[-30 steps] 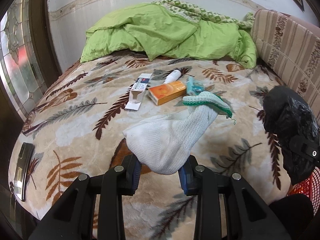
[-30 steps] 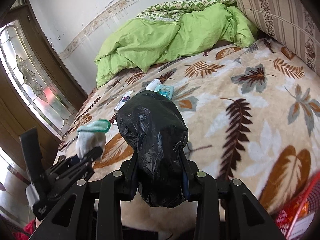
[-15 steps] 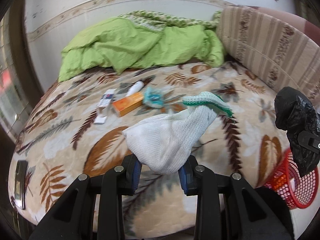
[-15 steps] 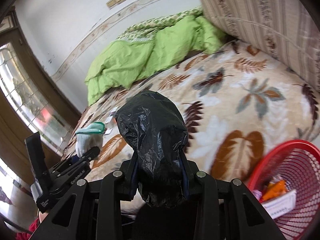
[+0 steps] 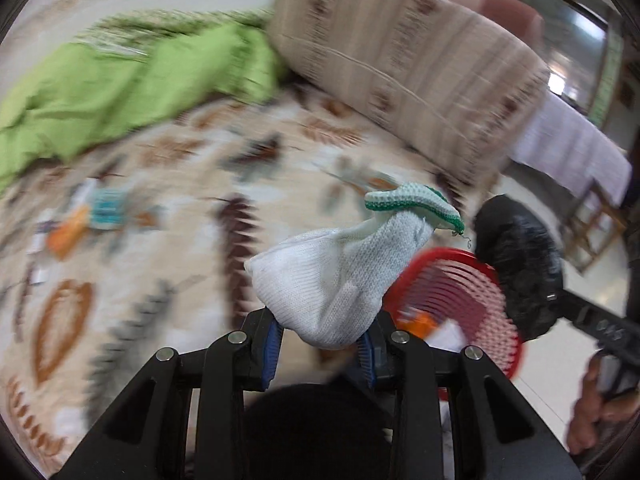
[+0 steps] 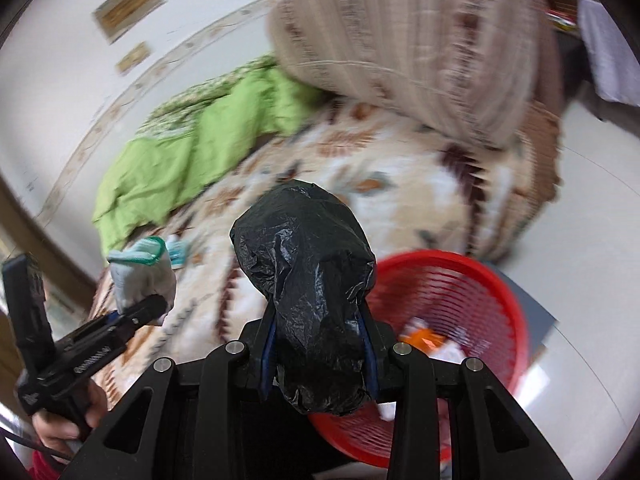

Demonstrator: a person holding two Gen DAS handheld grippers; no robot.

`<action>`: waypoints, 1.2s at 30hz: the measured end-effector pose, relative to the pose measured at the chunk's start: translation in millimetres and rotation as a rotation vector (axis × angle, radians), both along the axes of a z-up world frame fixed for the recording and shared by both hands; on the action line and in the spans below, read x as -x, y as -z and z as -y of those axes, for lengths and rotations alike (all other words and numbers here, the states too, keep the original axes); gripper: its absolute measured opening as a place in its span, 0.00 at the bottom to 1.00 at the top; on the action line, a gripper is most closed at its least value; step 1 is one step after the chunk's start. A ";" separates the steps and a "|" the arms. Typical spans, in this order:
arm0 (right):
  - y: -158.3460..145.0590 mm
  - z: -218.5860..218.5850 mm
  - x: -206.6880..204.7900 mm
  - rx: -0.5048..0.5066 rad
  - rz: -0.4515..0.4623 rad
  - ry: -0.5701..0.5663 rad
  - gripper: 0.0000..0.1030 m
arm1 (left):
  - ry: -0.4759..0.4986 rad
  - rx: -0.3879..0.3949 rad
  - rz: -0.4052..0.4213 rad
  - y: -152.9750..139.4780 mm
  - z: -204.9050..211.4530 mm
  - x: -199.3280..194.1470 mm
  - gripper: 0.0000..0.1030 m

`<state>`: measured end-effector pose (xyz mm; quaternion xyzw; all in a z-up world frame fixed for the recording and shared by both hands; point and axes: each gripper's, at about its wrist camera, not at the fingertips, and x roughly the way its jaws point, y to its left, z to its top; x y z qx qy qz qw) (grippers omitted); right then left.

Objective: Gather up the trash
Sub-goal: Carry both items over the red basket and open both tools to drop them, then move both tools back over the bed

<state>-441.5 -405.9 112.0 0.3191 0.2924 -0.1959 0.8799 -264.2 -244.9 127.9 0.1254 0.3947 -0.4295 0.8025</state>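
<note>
My left gripper (image 5: 322,354) is shut on a white knit glove with a green cuff (image 5: 340,276) and holds it in the air near the bed's edge. My right gripper (image 6: 318,360) is shut on a crumpled black plastic bag (image 6: 308,280). A red mesh waste basket (image 6: 452,304) stands on the floor beside the bed, below and right of the black bag; it shows in the left wrist view (image 5: 456,300) just right of the glove. The black bag (image 5: 520,264) and the glove (image 6: 140,276) each show in the other view.
Several pieces of trash, an orange box (image 5: 66,232) and a teal packet (image 5: 106,208), lie blurred on the leaf-patterned blanket (image 5: 168,248). A green duvet (image 5: 100,92) and a striped headboard cushion (image 5: 400,64) lie beyond. The basket holds an orange item and paper (image 6: 424,338).
Both grippers have swung right, away from the bed's middle toward the red basket, which now sits close below them. Each still holds its item.
</note>
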 end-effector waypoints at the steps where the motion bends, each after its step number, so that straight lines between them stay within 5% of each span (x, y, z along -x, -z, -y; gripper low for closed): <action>1: 4.7 5.9 8.9 -0.011 -0.011 0.026 0.35 | 0.033 -0.008 -0.031 4.6 12.1 5.5 0.30; 10: 40.0 33.7 37.7 -0.078 -0.089 0.140 0.37 | 0.207 -0.081 -0.151 37.7 84.2 46.4 0.32; 13: 46.0 39.7 39.9 -0.079 -0.119 0.152 0.47 | 0.220 -0.078 -0.149 37.9 91.1 52.7 0.52; 17: 46.9 43.5 45.4 -0.078 -0.115 0.168 0.55 | 0.223 -0.063 -0.154 34.0 88.0 51.1 0.56; 27: 19.2 35.0 33.0 -0.040 -0.049 0.137 0.56 | 0.102 -0.019 -0.092 13.7 46.1 20.8 0.58; 36: -7.5 0.6 -35.9 0.008 -0.009 -0.038 0.60 | -0.087 0.017 -0.044 0.7 -22.2 -33.1 0.61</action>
